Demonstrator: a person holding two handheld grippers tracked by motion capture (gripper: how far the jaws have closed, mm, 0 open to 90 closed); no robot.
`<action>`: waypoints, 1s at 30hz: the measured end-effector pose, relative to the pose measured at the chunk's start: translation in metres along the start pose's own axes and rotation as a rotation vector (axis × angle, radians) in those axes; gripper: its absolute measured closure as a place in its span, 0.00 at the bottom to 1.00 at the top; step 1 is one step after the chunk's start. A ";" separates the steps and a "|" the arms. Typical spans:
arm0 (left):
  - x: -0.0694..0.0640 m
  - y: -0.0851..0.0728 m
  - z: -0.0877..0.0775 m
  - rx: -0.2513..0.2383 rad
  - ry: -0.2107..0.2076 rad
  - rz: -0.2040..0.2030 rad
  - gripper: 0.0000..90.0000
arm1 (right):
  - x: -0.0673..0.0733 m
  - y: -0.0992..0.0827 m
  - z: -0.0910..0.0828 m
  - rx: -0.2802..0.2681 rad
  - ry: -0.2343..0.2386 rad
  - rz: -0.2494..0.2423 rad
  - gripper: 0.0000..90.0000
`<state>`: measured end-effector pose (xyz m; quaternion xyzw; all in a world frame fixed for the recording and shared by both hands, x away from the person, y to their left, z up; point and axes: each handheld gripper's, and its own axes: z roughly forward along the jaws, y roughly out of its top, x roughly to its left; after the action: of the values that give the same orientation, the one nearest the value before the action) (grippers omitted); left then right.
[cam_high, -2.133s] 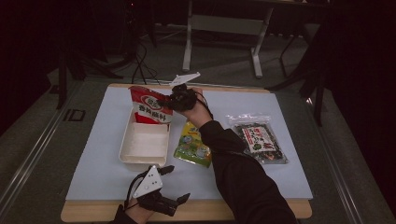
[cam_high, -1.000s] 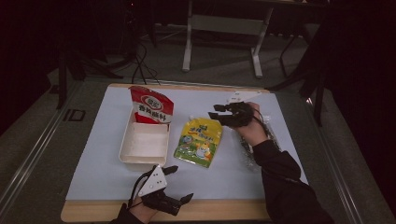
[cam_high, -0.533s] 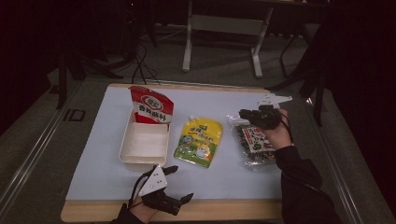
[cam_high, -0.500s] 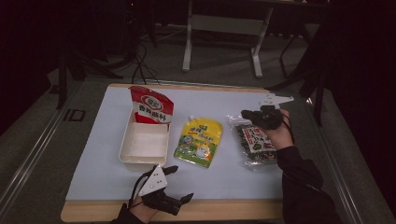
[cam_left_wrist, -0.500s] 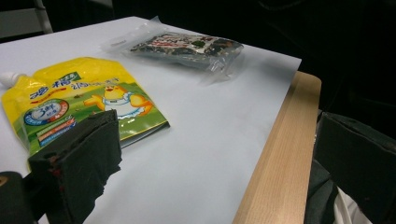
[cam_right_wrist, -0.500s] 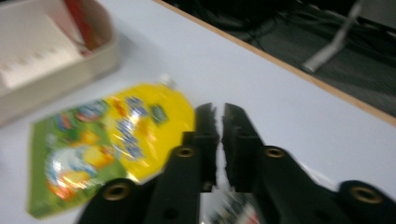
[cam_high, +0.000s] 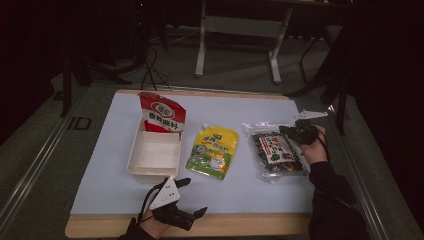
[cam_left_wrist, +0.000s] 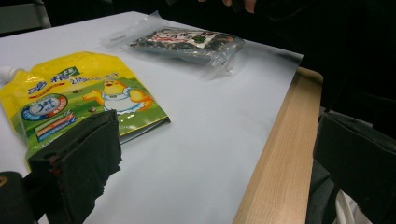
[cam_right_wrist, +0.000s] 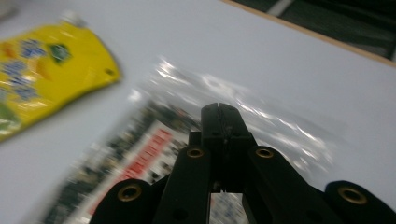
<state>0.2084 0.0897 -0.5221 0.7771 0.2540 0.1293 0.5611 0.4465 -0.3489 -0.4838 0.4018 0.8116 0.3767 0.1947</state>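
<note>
A clear bag of dark snacks (cam_high: 276, 152) lies on the right of the white mat. My right gripper (cam_high: 285, 130) hovers over its far right corner, jaws shut with nothing between them. In the right gripper view the shut tips (cam_right_wrist: 219, 112) point at the blurred bag (cam_right_wrist: 154, 163), with the yellow pouch (cam_right_wrist: 42, 70) beyond. A yellow spouted pouch (cam_high: 214, 149) lies mid-mat. A red pouch (cam_high: 161, 114) leans at the far end of a white tray (cam_high: 136, 150). My left gripper (cam_high: 194, 196) rests open at the near edge, its jaws wide (cam_left_wrist: 215, 168) and empty.
The mat covers a wooden table whose bare edge (cam_left_wrist: 275, 154) runs along the near side. A person's dark sleeve (cam_high: 332, 200) lies at the right near corner. Dark floor, cables and a table frame (cam_high: 240, 30) lie beyond the far edge.
My right gripper has swung from the red pouch at the tray across the mat to the right, sinking over the clear bag. The left gripper has stayed put.
</note>
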 end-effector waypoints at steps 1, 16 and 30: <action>0.000 0.000 0.000 0.002 0.000 0.000 0.03 | -0.006 -0.007 0.000 0.007 -0.011 0.015 1.00; 0.000 -0.001 0.002 0.009 -0.001 -0.001 0.03 | -0.042 -0.047 0.008 0.075 -0.103 0.119 1.00; 0.000 -0.001 0.002 0.012 -0.002 0.000 0.03 | -0.038 -0.057 0.017 0.140 -0.129 0.150 1.00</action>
<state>0.2090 0.0882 -0.5241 0.7807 0.2544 0.1267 0.5565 0.4510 -0.3939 -0.5374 0.4974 0.7895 0.3058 0.1894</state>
